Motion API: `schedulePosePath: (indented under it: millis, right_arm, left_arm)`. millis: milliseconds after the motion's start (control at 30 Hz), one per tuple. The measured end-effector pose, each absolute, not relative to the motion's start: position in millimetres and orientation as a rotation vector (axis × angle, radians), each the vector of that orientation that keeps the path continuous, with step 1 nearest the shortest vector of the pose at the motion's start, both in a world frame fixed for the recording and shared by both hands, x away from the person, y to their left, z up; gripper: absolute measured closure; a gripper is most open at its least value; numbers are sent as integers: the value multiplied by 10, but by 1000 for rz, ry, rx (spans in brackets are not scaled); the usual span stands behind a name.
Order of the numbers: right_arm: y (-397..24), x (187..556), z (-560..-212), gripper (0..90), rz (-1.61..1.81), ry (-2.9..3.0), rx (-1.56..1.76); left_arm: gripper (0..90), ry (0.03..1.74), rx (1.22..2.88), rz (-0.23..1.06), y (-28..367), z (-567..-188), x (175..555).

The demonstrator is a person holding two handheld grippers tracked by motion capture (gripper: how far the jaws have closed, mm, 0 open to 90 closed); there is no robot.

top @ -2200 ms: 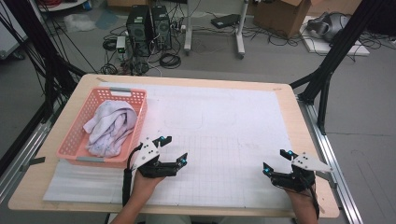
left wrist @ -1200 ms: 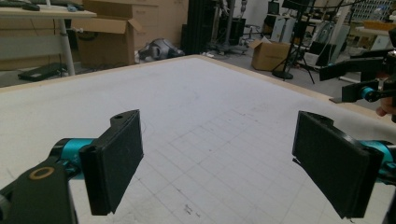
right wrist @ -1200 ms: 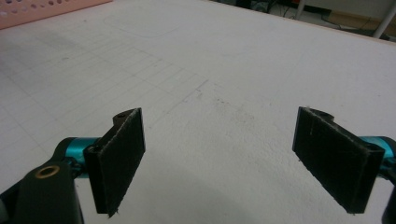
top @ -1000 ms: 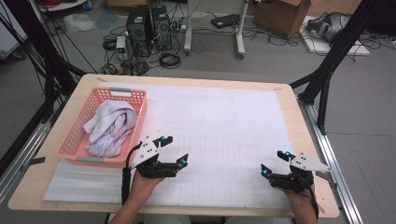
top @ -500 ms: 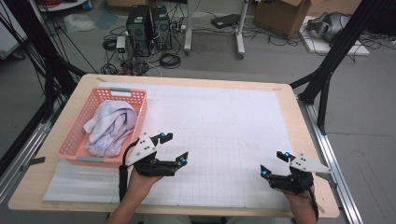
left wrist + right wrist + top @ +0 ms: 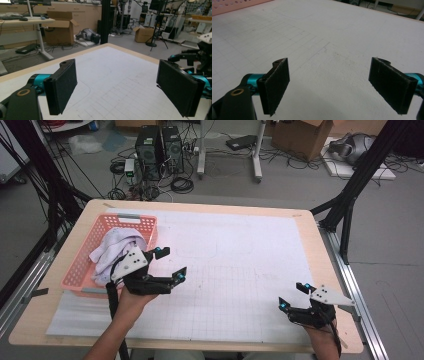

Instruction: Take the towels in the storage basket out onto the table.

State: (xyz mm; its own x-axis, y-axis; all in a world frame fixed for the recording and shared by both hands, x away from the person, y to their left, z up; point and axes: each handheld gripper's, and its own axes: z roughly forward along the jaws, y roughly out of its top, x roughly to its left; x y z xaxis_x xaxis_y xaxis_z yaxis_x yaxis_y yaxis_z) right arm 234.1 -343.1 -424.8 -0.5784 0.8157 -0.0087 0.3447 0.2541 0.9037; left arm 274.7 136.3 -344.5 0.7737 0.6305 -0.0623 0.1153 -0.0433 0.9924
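Worktop (image 6: 235,245) first: I see a broad white gridded mat over a pale wooden board, bare across its middle and right. At its left edge sits the pink basket (image 6: 85,262), and inside it lies the white cloth (image 6: 112,251), bunched in a loose heap against the near right corner of the basket.

My left claw (image 6: 169,264) hangs just beside that corner, above the mat, jaws spread wide with nothing between them; in the left gripper view they frame only bare mat and the far edge of the board. My right claw (image 6: 292,295) rests low near the front right corner, well apart from the basket, also wide open and empty, its pads (image 6: 277,83) over plain grid.

I judge this as the approach, with no grasp yet made. The next move calls for me to swing the left claw over the basket wall, dip into the heap and close on a raised fold.
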Motion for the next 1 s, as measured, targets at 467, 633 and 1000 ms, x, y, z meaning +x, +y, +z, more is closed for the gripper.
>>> schedulePosePath:
  millis: [467,633,1000]
  right_arm:
    - [-3418,2337,-4242,159,1284,2051,1048]
    - [-3412,2343,-4253,159,1279,2059,1047]
    - [-3403,2347,-4261,159,1268,2062,1047]
  left_arm:
    - [167,726,1578,529,1884,-3221,3009]
    - [163,778,1595,571,2122,-3187,3085]
    - [162,903,1666,622,2475,-3259,3277]
